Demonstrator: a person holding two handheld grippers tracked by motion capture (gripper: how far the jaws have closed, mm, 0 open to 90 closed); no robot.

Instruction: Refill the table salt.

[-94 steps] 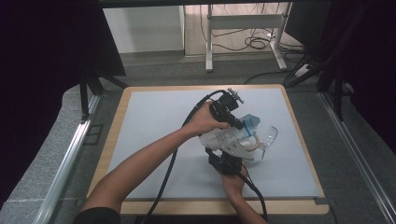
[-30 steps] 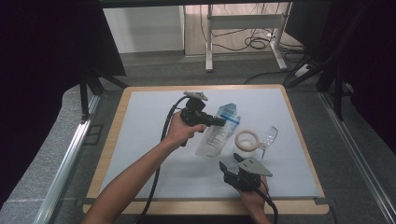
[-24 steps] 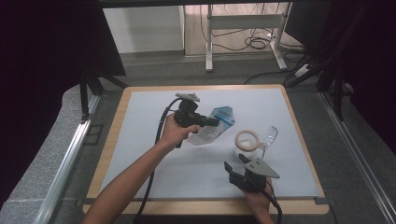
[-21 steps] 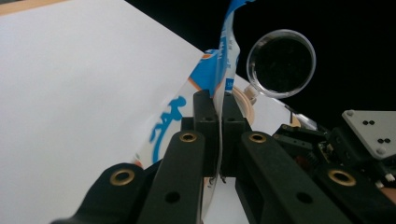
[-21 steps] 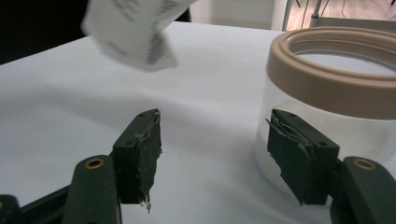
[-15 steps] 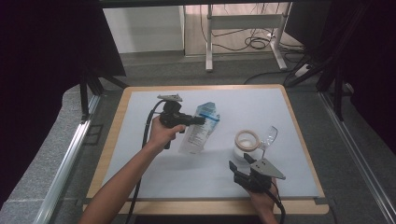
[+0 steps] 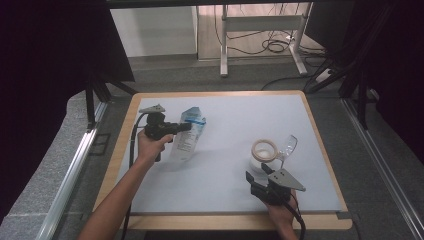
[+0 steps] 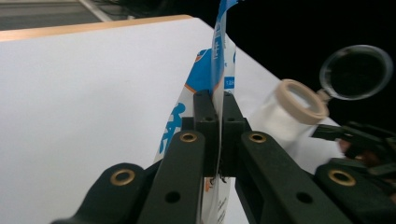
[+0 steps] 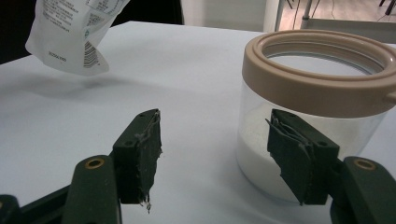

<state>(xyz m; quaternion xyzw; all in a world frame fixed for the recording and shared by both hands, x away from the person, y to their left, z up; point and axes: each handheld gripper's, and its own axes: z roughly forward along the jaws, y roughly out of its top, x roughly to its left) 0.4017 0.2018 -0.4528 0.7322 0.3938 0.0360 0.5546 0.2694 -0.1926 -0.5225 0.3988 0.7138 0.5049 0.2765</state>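
A white and blue pouch (image 7: 186, 140) hangs tilted over the left part of the white mat, its bottom clear of the surface (image 9: 70, 32). My left gripper (image 7: 189, 126) is shut on the pouch's top edge (image 8: 219, 51), jaws pressed flat together on it (image 8: 217, 105). A clear jar with a beige rim (image 7: 263, 151) stands at the right, holding white powder (image 9: 317, 93), and its round clear lid (image 7: 288, 145) is swung open (image 8: 357, 72). My right gripper (image 7: 256, 172) rests just in front of the jar, open, pads apart with nothing between them (image 9: 219, 156).
The white mat (image 7: 230, 190) lies on a wooden-edged table (image 7: 225, 221). A metal rail (image 7: 75, 165) runs along the left side. A desk frame and cables (image 7: 270, 45) stand on the floor beyond the far edge.
My left hand has carried the pouch from over the jar to the left and lower. My right gripper let go of the jar and drew back toward the front edge.
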